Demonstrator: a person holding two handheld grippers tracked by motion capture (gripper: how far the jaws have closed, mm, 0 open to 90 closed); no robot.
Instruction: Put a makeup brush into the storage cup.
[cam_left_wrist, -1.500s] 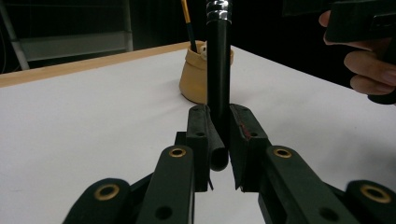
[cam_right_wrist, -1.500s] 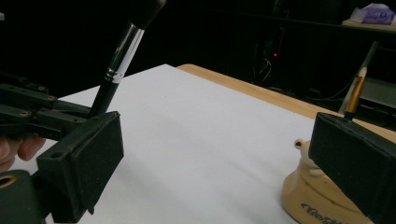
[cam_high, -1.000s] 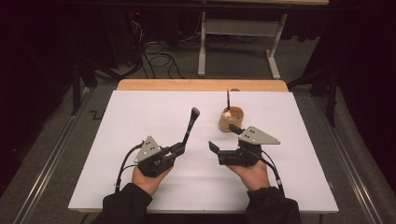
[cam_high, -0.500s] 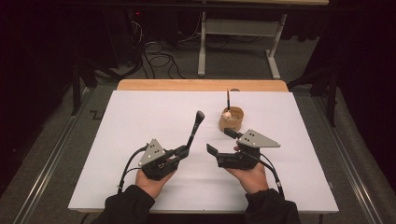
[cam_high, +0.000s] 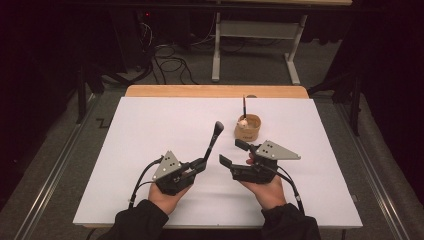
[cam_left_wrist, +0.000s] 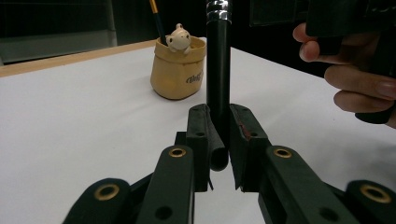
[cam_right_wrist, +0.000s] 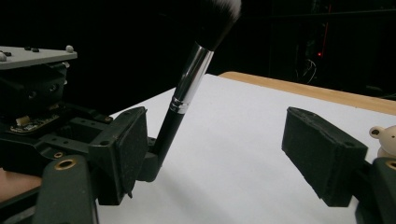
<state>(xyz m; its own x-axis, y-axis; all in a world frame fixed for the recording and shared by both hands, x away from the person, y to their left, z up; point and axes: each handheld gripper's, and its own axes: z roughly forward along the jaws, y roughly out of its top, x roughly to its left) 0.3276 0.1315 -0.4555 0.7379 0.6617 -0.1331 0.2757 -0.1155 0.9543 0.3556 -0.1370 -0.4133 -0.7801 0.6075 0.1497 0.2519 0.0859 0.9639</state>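
Now left gripper (cam_high: 200, 164) fingers pinching makeup brush (cam_left_wrist: 218, 79) handle – right gripper (cam_high: 235, 153) fingers spread, empty

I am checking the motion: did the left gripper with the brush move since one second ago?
Yes. The left gripper moved toward the person, away from the holder.

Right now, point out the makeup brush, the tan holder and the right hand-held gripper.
makeup brush (cam_high: 212, 141), high view, on its black handle.
tan holder (cam_left_wrist: 178, 74), left gripper view, on its front wall.
right hand-held gripper (cam_high: 234, 152), high view, midway between its open fingertips.
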